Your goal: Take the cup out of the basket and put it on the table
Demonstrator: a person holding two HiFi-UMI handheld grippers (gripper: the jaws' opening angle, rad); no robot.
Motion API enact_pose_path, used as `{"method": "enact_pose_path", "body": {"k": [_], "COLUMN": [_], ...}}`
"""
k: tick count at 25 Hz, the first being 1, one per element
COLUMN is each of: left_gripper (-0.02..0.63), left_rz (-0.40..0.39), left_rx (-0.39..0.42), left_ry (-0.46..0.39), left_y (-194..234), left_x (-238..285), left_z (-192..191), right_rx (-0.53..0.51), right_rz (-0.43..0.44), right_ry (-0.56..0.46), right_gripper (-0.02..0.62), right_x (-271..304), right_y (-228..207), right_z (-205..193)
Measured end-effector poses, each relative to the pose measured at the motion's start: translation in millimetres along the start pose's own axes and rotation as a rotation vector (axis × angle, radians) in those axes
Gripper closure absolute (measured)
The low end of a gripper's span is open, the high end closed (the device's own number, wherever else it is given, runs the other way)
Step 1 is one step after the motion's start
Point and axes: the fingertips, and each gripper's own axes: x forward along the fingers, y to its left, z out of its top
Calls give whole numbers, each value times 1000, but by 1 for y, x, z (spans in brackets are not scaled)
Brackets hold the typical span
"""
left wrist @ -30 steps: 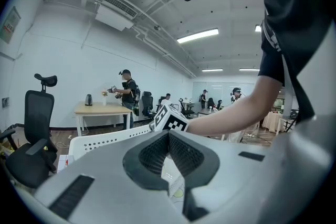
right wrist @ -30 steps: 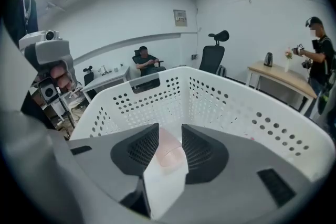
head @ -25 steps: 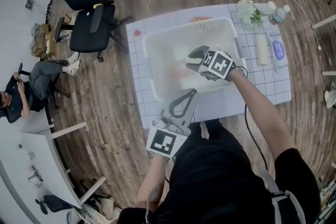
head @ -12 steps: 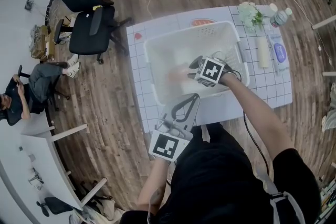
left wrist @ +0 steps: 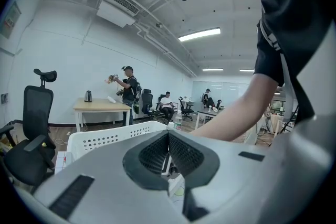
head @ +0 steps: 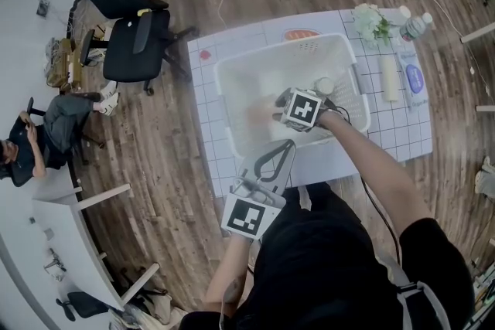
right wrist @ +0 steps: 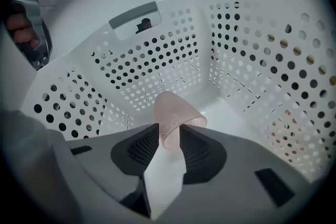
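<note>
A pale pink perforated cup (right wrist: pixel 176 113) lies on its side on the floor of the white perforated basket (right wrist: pixel 157 55), its mouth turned to the right. My right gripper (right wrist: pixel 169 139) reaches steeply down into the basket, and the cup's near edge sits in the gap between its fingertips; I see no squeeze on it, so the jaws stand open. From the head view the right gripper (head: pixel 278 103) is inside the basket (head: pixel 286 42), beside a faint pink cup (head: pixel 261 116). My left gripper (head: pixel 280 147) hovers at the table's (head: pixel 387 127) near edge, shut and empty; the left gripper (left wrist: pixel 168 136) faces the basket (left wrist: pixel 105 139).
Right of the basket lie a white tube (head: pixel 390 77) and a blue-labelled pack (head: pixel 410 77), with a flower bunch (head: pixel 371 19) and a bottle (head: pixel 414 23) behind them. A black office chair (head: pixel 128 19) stands at the far left. A person (head: pixel 31 135) sits by the left wall.
My right gripper has sunk deeper into the basket and moved left, down onto the pink cup. The left gripper has stayed where it was.
</note>
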Motion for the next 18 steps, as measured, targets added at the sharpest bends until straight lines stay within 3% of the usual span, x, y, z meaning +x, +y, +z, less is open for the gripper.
{"method": "enact_pose_path", "body": {"k": [6, 10, 15, 18], "left_gripper": [597, 597, 597, 597], "left_rz": [8, 5, 1, -4], "left_rx": [-6, -9, -12, -5], "left_ry": [-14, -18, -19, -24], "left_y": [4, 5, 4, 3], "left_x": [-2, -1, 0, 2], "left_z": [4, 5, 6, 8], "right_rx": [-13, -9, -23, -37], "right_rz": [-20, 10, 14, -7], "right_ry": [-35, -31, -103, -77], "right_gripper": [500, 532, 565, 567], "right_x": [0, -3, -14, -13], "right_y": [-2, 5, 11, 7], "right_z": [12, 13, 28, 21]}}
